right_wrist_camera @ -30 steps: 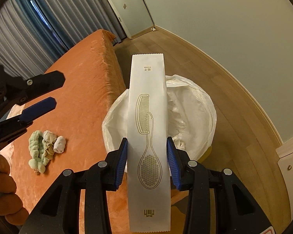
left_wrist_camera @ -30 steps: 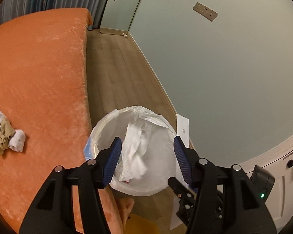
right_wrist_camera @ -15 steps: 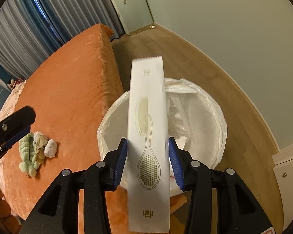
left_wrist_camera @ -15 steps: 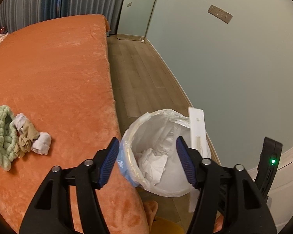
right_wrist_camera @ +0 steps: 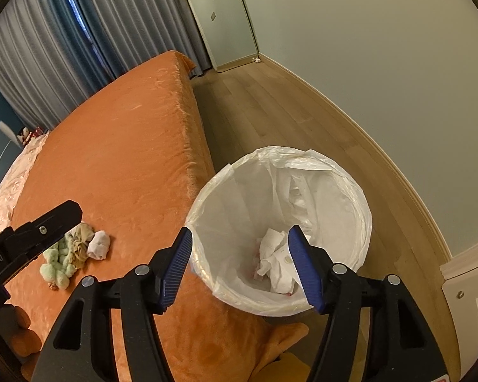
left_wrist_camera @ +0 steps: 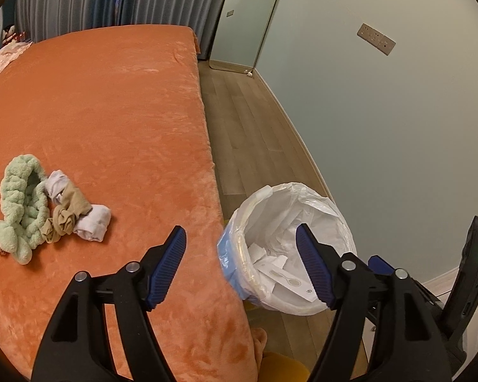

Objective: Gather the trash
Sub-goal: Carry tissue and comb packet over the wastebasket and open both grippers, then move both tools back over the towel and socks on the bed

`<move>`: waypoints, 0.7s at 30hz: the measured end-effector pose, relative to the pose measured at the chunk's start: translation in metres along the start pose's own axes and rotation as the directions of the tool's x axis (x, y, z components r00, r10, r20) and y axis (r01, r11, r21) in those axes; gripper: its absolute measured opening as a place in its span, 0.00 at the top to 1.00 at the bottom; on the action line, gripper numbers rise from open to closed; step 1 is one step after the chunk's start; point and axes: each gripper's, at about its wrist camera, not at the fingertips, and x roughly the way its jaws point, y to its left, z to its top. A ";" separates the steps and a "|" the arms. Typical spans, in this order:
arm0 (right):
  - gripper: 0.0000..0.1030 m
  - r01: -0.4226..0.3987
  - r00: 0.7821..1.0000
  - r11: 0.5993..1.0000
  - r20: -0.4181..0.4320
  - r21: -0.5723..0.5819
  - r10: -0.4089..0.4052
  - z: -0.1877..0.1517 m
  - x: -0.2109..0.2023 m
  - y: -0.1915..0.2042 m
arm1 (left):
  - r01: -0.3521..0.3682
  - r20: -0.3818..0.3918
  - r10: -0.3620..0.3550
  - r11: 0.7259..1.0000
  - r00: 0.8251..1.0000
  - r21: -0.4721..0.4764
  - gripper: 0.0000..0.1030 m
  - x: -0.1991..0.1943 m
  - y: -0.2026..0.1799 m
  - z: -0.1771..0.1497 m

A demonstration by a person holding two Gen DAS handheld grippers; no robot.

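Observation:
A bin with a white liner (left_wrist_camera: 302, 191) (right_wrist_camera: 280, 152) stands on the floor against the side of the bed. Inside it lie crumpled tissue (right_wrist_camera: 271, 245) and a white comb packet (left_wrist_camera: 286, 278). My right gripper (right_wrist_camera: 240, 229) hangs over the bin's near rim, its jaws opening with nothing between them. My left gripper (left_wrist_camera: 240, 229) straddles the bed's edge and the bin's left rim, also opening and empty. A small pile of a fluffy green cloth, a beige sock and a white sock (left_wrist_camera: 47, 203) (right_wrist_camera: 76, 248) lies on the bed, left of both grippers.
The bed with its orange blanket (left_wrist_camera: 111, 111) fills the left side. A strip of wooden floor (left_wrist_camera: 245, 127) runs between bed and wall (left_wrist_camera: 398, 127). A white cabinet (right_wrist_camera: 468, 286) stands at the right. One finger of the left gripper (right_wrist_camera: 41, 229) shows above the pile in the right wrist view.
The comb packet left the right gripper's jaws and now lies in the bin; those jaws have spread. The left gripper has swung left towards the bed, and its jaws stand wider.

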 end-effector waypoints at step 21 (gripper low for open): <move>0.34 -0.074 0.997 0.987 -0.010 -0.146 0.073 -0.028 -0.019 0.115 | -0.100 0.054 0.109 0.985 0.993 -0.140 0.29 -0.055 0.102 -0.014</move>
